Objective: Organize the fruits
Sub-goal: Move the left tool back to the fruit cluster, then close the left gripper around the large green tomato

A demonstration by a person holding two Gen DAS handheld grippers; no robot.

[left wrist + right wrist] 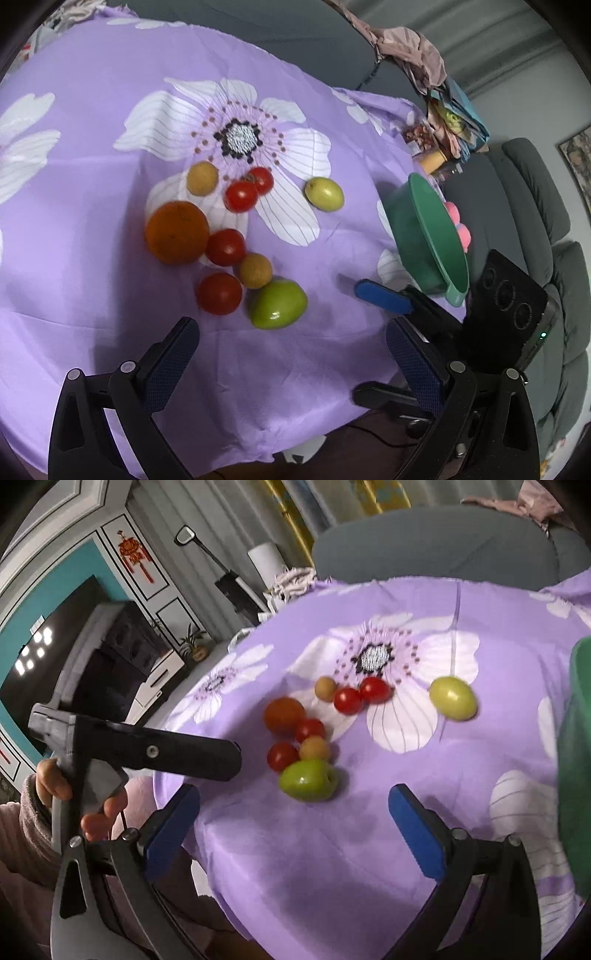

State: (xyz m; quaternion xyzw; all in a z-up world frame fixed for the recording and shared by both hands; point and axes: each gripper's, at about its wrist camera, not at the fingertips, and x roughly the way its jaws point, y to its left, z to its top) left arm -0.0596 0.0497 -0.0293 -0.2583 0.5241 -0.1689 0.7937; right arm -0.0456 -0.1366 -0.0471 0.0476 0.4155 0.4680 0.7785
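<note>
A lilac tablecloth (110, 110) printed with white, dark-centred flowers carries red tomatoes (241, 196), an orange (177, 232), tan longans (202, 178) and green fruits (279, 304), left of a green bowl (428, 236).

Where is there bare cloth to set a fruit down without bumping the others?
Free: the near strip of tablecloth between the open left gripper and the large green fruit; also the far left, beyond the orange. Crowded: the middle, where tomatoes, small tan fruits and the orange bunch together. The green bowl takes the right edge.
</note>
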